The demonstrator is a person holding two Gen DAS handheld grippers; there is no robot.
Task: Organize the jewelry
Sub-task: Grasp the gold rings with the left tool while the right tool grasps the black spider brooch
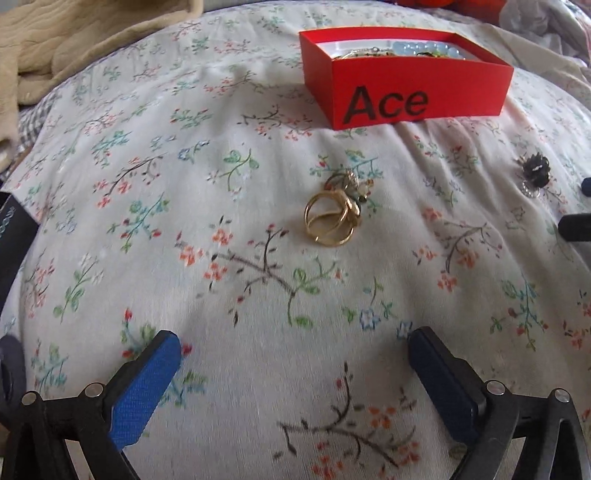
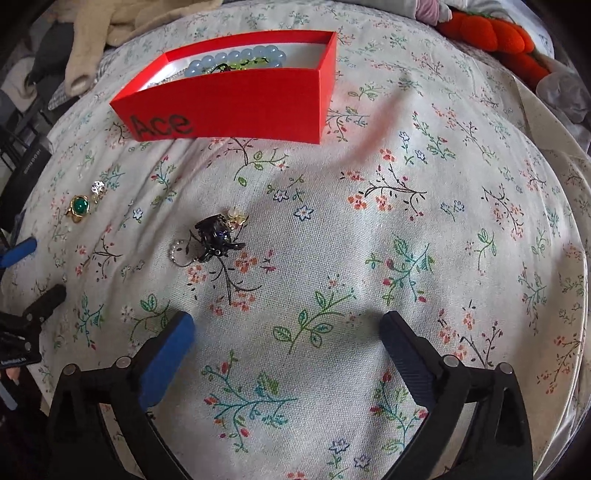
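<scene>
Floral cotton sheet (image 1: 229, 280) covers the whole work surface; a beige blanket (image 1: 74, 44) is bunched at far left.

Left gripper (image 1: 295, 350): fingers spread wide, nothing between them, hovering over bare sheet. Straight ahead of it, a cluster of gold rings (image 1: 332, 218) lies on the fabric, with a small beaded piece touching its far side. Beyond that and slightly right is the red box (image 1: 406, 92) marked "Ace", open top, with pale blue beads (image 1: 424, 48) and other pieces inside. Far right in this view: a dark ornate ring (image 1: 535, 170) on the sheet, well apart from the gold cluster.

Right gripper (image 2: 288, 332): fingers also wide apart, holding nothing. In its view, at left, a green-stone gold ring (image 2: 79, 206) sits just beside a small clear-stone piece (image 2: 98, 188). The dark ornate ring sits ahead-left of the fingers, touching a small sparkly hoop (image 2: 179, 251) and a gold piece (image 2: 236, 218). Orange plush toy (image 2: 491, 33) at top right, off the sheet.
</scene>
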